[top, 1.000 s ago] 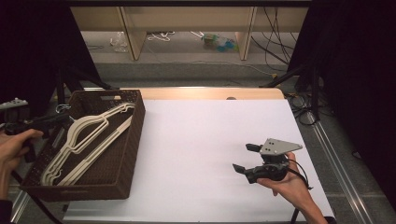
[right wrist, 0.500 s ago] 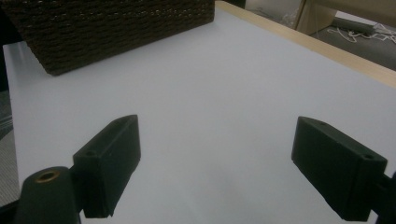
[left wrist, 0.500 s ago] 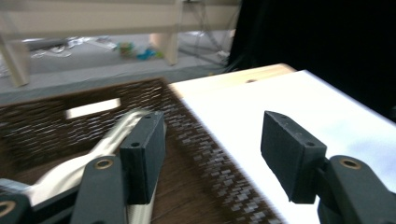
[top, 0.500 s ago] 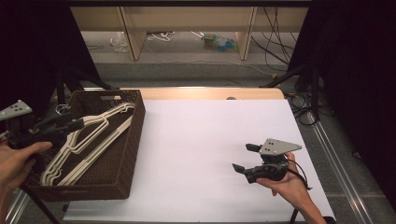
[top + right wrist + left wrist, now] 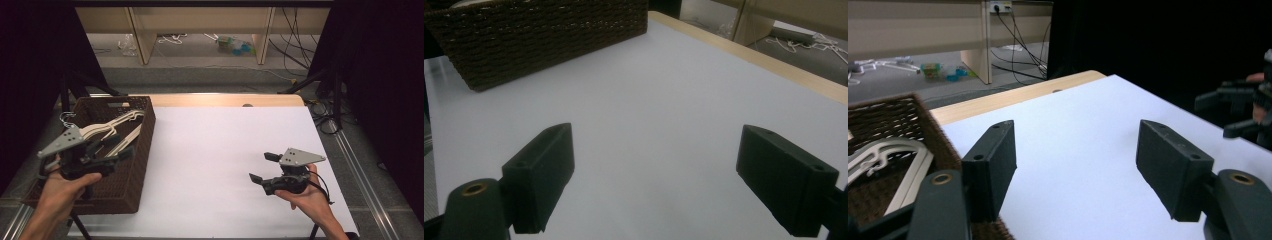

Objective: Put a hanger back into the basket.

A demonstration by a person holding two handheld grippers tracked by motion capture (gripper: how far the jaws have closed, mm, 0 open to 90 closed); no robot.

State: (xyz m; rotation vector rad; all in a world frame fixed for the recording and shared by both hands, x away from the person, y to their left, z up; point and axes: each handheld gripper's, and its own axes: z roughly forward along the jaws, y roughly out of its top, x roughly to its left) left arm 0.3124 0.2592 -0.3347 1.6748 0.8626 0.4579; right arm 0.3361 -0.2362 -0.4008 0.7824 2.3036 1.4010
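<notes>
We see left claw (image 5: 117, 147) wide open, empty, over wicker basket (image 5: 135, 165) holding pale hangers (image 5: 107, 131) at counter (image 5: 210, 150) left edge. Right claw (image 5: 261, 167) wide open, empty, low over counter.

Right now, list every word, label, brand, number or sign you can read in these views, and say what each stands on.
None can be read.
The brown wicker basket carries a pale tag on its far wall, too small and blurred to read.
The hangers, the white table cover, the left gripper and the right gripper show no print.
</notes>
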